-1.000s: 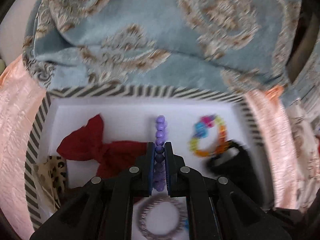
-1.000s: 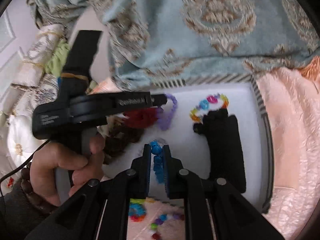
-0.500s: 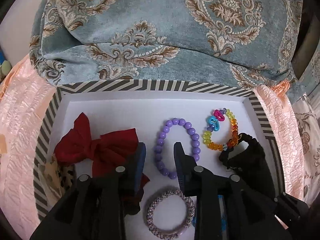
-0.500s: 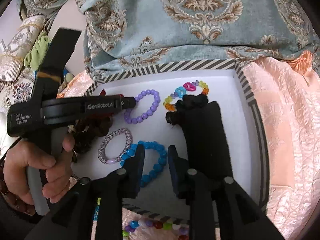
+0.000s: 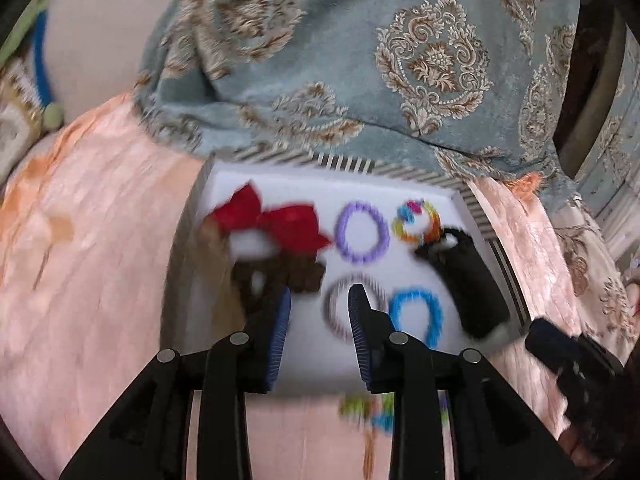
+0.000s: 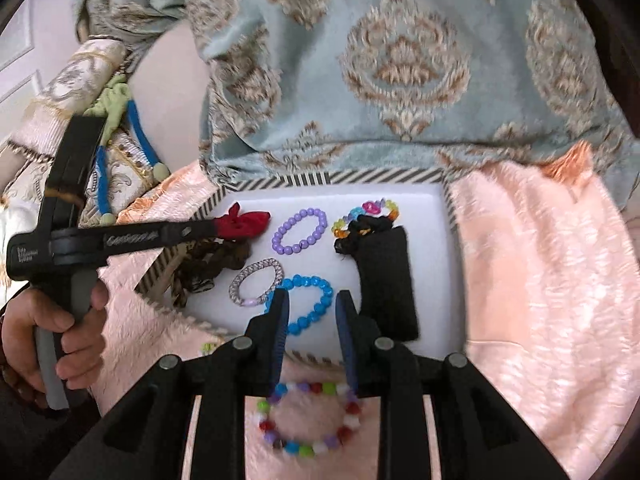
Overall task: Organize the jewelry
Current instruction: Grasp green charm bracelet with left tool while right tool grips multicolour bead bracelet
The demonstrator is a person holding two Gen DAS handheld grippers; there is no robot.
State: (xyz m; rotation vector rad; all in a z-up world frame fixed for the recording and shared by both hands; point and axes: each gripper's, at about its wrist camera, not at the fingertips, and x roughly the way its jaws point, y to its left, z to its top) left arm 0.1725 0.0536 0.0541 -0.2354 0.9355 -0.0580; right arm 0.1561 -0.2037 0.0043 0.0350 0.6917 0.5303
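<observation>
A white tray with a striped rim (image 6: 308,178) (image 5: 348,162) lies on the peach cloth. In it are a purple bead bracelet (image 6: 299,231) (image 5: 362,237), a blue bead bracelet (image 6: 305,304) (image 5: 416,314), a silver-lilac band (image 6: 256,282) (image 5: 352,312), a rainbow bracelet (image 6: 366,216) (image 5: 416,222), a red bow (image 6: 244,224) (image 5: 276,224), a brown scrunchie (image 6: 208,264) and a black scrunchie (image 6: 384,272). My right gripper (image 6: 312,308) is open and empty above the blue bracelet. My left gripper (image 5: 319,312) is open and empty over the tray's near left part. A multicolour bead bracelet (image 6: 308,420) lies on the cloth below the right gripper.
A blue patterned cushion (image 6: 400,60) (image 5: 400,72) lies behind the tray. Peach fuzzy cloth (image 6: 540,280) surrounds it. A hand holds the left gripper's handle (image 6: 60,280) at left. Cream patterned fabric with blue cords (image 6: 100,160) is at far left.
Both grippers opened and let go of the purple and blue bracelets into the tray, then pulled back toward me. The multicolour bracelet on the cloth came into view.
</observation>
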